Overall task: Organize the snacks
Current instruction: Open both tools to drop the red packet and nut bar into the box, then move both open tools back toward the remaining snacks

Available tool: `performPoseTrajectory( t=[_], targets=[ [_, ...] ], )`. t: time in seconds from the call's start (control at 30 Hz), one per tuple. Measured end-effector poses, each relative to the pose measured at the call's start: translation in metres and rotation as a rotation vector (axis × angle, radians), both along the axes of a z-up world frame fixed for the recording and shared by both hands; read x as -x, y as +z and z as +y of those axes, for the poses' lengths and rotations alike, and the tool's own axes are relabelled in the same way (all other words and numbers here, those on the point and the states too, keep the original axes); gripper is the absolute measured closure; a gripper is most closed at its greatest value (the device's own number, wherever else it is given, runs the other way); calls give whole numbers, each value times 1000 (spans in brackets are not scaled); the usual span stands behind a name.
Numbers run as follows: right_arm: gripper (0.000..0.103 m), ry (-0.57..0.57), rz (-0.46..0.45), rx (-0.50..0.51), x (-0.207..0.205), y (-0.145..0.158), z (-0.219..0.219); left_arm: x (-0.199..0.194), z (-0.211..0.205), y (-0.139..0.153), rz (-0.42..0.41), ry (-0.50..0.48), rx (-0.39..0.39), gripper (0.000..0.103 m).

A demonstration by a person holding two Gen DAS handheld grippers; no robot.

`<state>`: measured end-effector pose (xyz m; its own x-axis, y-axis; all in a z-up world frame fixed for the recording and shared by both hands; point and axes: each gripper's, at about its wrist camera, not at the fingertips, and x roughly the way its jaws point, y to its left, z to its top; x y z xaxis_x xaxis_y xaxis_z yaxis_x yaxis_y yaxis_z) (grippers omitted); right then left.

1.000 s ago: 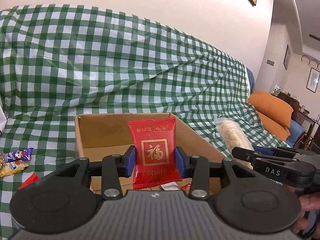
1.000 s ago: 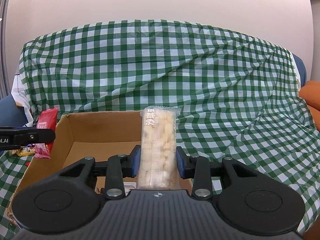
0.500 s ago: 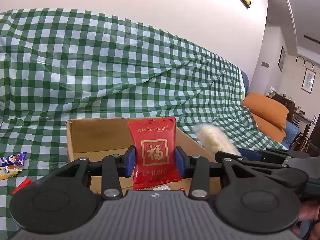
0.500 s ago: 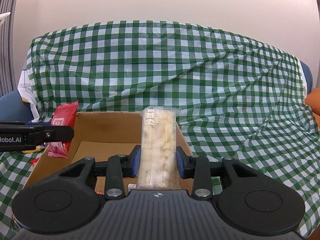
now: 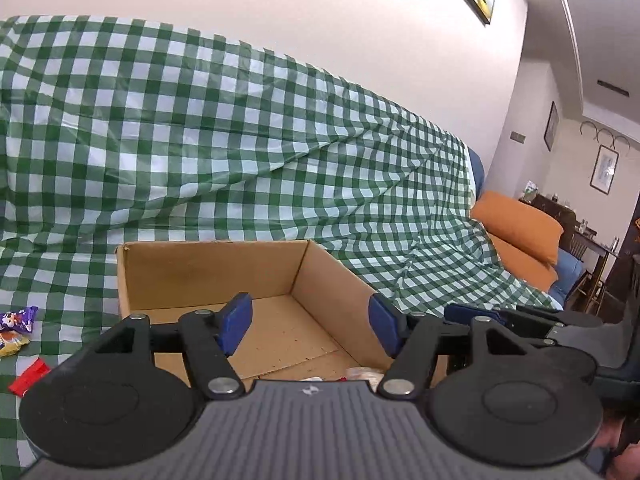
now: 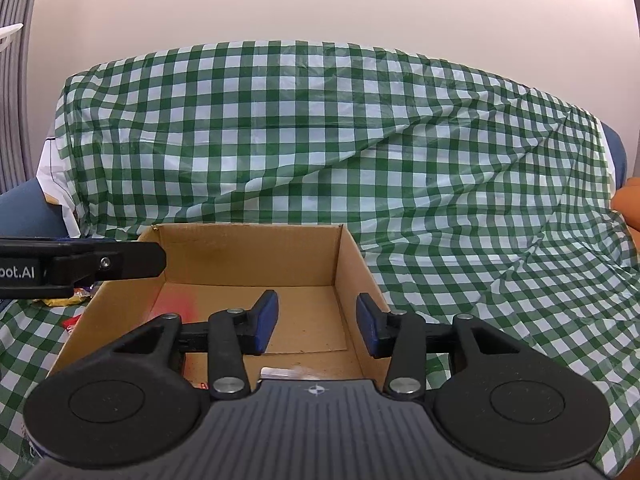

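- Left wrist view: the left hand-held gripper (image 5: 310, 322) is seen with its blue pads spread wide and nothing held between them; it is poised over the near part of the cardboard box (image 5: 208, 268).
- Left wrist view: the box stands open on the green checked cloth (image 5: 240, 152), which is draped over what appears to be a sofa. Scraps of wrapper, pale and red, are glimpsed at the box's near edge, mostly hidden by the gripper body; what they are cannot be told for certain.
- Left wrist view: three snacks are recorded loose on the cloth beyond the box's left side: a purple packet (image 5: 18, 319), a yellow packet (image 5: 12, 346) and a red packet (image 5: 30, 372).
- Left wrist view: part of the right hand-held gripper (image 5: 520, 320) is seen at the box's right side.
- Right wrist view: the right hand-held gripper (image 6: 317, 326) is likewise spread and empty, over the box's near half. A clear wrapper (image 6: 286, 372) is noted low in the box, and a blurred red patch (image 6: 180, 304) against the left inner wall.
- Right wrist view: the left hand-held gripper (image 6: 80, 266) reaches in above the box's left wall.
- Progress, as judged: some snacks appear boxed; at least the three loose packets are left to be gathered.
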<state>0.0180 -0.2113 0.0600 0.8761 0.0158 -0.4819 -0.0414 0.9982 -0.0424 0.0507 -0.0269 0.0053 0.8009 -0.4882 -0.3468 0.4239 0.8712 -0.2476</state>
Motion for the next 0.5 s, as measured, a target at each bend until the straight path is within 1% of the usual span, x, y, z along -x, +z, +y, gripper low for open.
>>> performPoseTrajectory(
  t=[0.13, 0.3, 0.5],
  targets=[
    [53, -6, 7, 4, -1, -1, 1, 0, 6, 0, -15, 18, 10, 34],
    [52, -9, 10, 8, -3, -2, 3, 6, 8, 1, -64, 10, -4, 35],
    [52, -17, 16, 8, -6, -3, 5, 7, 18, 1, -50, 22, -3, 35]
  ],
)
